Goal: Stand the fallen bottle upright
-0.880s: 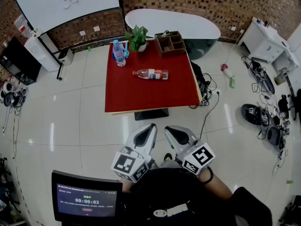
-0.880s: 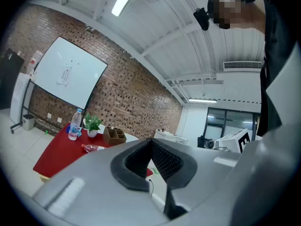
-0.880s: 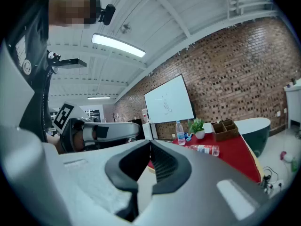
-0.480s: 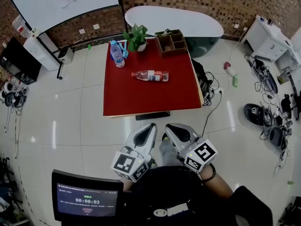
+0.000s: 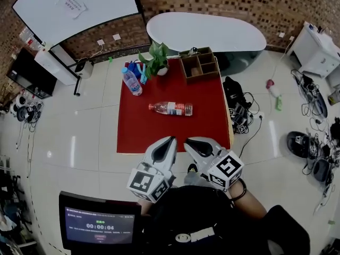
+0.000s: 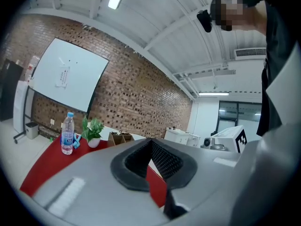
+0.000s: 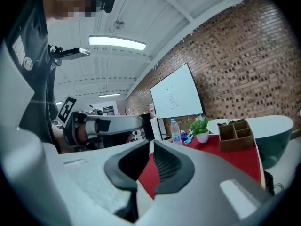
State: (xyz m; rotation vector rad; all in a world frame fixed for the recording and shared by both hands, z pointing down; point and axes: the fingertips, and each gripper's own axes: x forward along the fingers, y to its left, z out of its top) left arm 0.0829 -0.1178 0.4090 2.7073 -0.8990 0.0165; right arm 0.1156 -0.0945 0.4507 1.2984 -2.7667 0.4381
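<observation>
The fallen bottle [image 5: 171, 108], clear with a red label and red cap, lies on its side in the middle of the red table [image 5: 133, 137]. Both grippers hover side by side at the table's near edge, well short of the bottle. My left gripper [image 5: 170, 141] has its jaws together with nothing in them, and so does my right gripper [image 5: 189, 142]. In the left gripper view the jaws of the left gripper [image 6: 150, 141] meet and hide the fallen bottle. In the right gripper view the right gripper [image 7: 151, 143] is also shut and hides it.
An upright water bottle [image 5: 130, 81] stands at the table's far left, with a potted plant [image 5: 155, 57] and a wooden organizer [image 5: 200, 65] along the far edge. A white tub-shaped counter [image 5: 212, 32] lies beyond. Cables and gear [image 5: 308, 137] litter the floor at right.
The table has drawn nearer in the head view; both grippers, earlier over bare floor, now reach its near edge. The bottle has not moved.
</observation>
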